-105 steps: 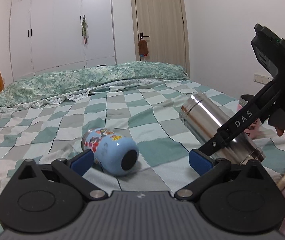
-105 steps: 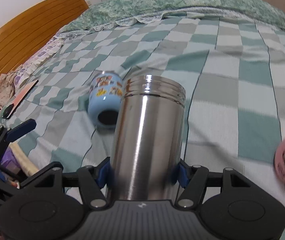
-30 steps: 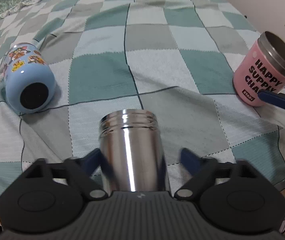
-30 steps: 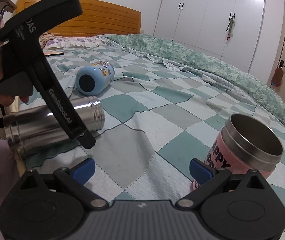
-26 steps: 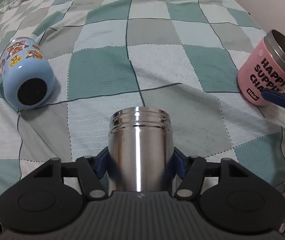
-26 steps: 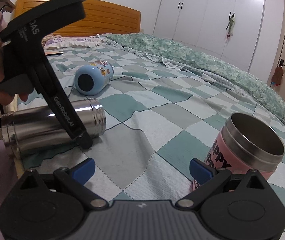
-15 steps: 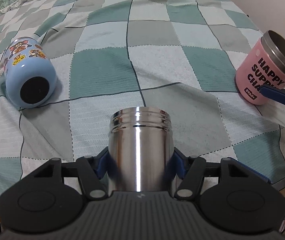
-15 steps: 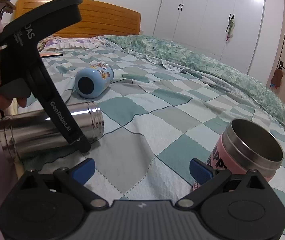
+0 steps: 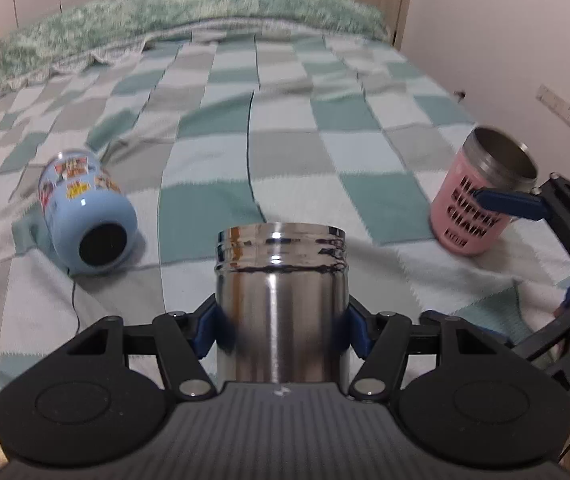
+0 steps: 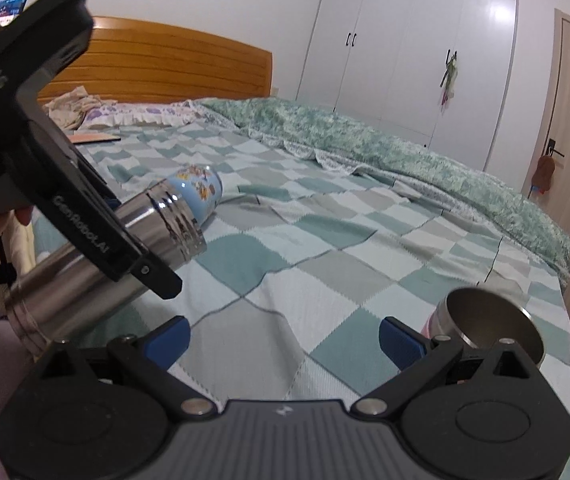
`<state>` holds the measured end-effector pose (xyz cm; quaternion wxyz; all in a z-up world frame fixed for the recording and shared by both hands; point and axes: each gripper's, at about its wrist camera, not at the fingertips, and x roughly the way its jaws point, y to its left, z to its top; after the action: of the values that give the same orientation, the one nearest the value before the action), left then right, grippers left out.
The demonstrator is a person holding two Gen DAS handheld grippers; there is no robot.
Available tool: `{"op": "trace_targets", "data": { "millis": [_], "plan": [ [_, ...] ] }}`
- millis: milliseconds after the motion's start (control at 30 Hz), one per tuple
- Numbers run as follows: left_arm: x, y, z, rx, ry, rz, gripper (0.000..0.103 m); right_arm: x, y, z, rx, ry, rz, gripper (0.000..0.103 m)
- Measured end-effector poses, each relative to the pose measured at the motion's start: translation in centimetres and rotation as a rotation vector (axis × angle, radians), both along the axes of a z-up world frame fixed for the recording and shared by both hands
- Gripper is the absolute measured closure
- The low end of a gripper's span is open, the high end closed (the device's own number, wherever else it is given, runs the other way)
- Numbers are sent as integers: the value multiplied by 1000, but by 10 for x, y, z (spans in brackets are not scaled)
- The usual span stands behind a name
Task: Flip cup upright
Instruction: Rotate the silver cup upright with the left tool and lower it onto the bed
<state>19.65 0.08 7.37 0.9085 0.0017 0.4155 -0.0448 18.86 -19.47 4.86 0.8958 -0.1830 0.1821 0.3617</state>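
Since half a second ago the steel cup has come up off the bed: in the right wrist view it now tilts mouth-up above the quilt (a real start on the flip), pinched at mid-body by the left gripper. The right gripper hangs near with fingers spread, holding nothing. The blue cup lies on its side to the far left; the pink cup on the right looks upright, though blurred.
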Motion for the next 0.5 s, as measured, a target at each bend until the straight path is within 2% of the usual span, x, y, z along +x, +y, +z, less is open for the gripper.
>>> {"op": "trace_targets", "data": {
  "millis": [200, 400, 500],
  "plan": [
    [-1, 3, 19, -28, -126, -18, 40, 4, 5, 9, 49, -10, -35, 2],
    [16, 2, 31, -32, -270, 2, 40, 9, 5, 17, 113, -19, -87, 2],
    [30, 0, 30, -42, -315, 8, 40, 14, 5, 18, 130, -20, -115, 2]
  ]
}}
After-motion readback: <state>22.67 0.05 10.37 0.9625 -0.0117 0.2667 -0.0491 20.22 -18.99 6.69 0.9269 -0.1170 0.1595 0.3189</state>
